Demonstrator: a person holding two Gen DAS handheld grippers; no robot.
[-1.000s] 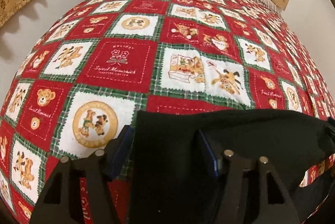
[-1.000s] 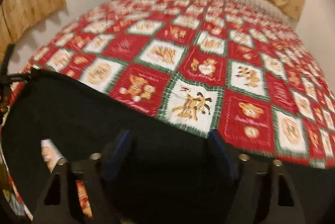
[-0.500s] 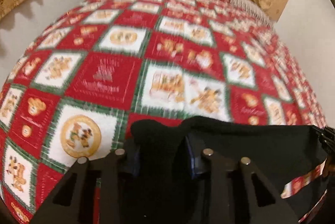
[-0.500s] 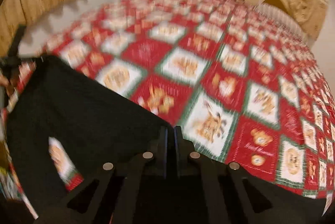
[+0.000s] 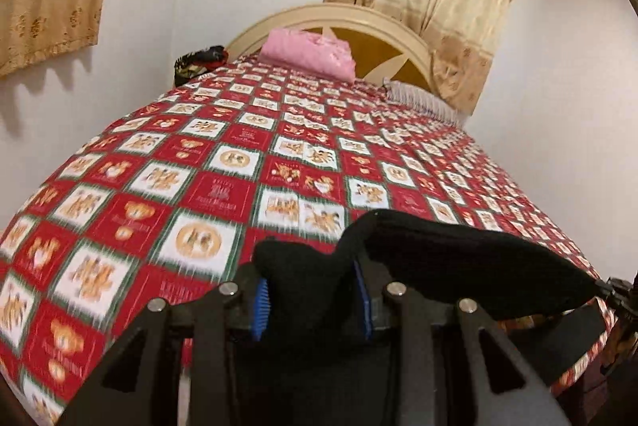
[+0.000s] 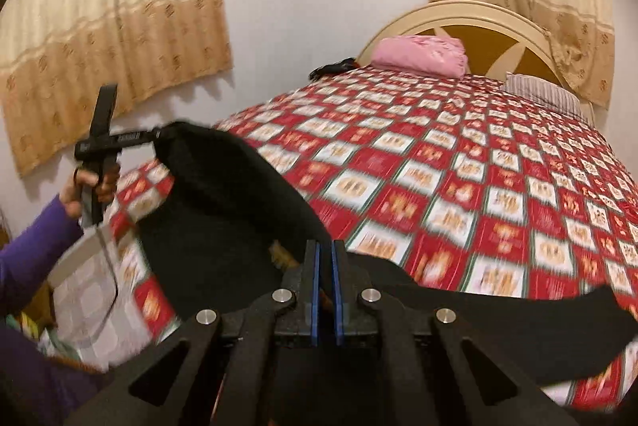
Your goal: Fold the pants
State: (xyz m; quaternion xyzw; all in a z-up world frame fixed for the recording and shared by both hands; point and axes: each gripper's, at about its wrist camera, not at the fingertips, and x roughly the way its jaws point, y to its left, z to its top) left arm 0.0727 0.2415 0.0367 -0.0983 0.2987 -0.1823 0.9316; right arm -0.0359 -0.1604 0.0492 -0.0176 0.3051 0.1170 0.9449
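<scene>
The black pants [image 5: 458,258] hang lifted above the red patchwork bedspread [image 5: 223,195], stretched between my two grippers. In the left wrist view my left gripper [image 5: 311,282] is shut on a thick bunch of the pants' edge, blue pads pressing it from both sides. At that view's far right edge, my right gripper [image 5: 620,296] holds the other end. In the right wrist view my right gripper [image 6: 325,266] is shut, pads almost together, on a thin edge of the pants [image 6: 223,195]. A hand in a purple sleeve [image 6: 28,250] carries my left gripper [image 6: 119,143] at the far left.
A folded pink cloth [image 5: 307,53] and a striped pillow [image 5: 418,99] lie by the cream headboard [image 5: 398,27]. A dark object [image 5: 199,61] sits at the bed's far left corner. Beige curtains [image 6: 99,27] hang on the white wall. Patterned items [image 6: 83,286] stand beside the bed, lower left.
Both grippers closed on the pants' edge, then rose with it off the bed. Both views tipped up, so the headboard and curtains now show.
</scene>
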